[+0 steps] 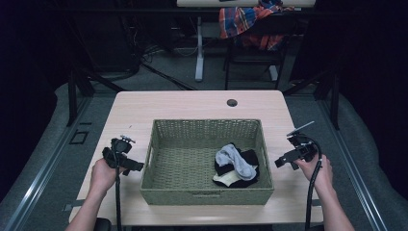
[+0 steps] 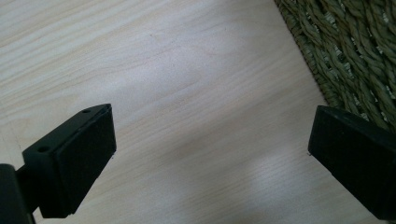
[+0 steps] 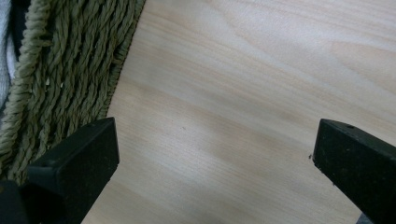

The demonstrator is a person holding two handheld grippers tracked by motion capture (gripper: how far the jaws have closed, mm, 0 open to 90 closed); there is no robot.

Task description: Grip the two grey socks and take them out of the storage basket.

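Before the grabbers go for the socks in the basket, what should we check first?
1. Left hand-held gripper open with nothing between its jaws: ok.
2. Right hand-held gripper open with nothing between its jaws: ok.
3. Basket sits flat on the table between both grippers: ok.
4. Socks inside the basket, uncovered, at its right side: ok.
5. How many socks are in the pile: cannot tell.
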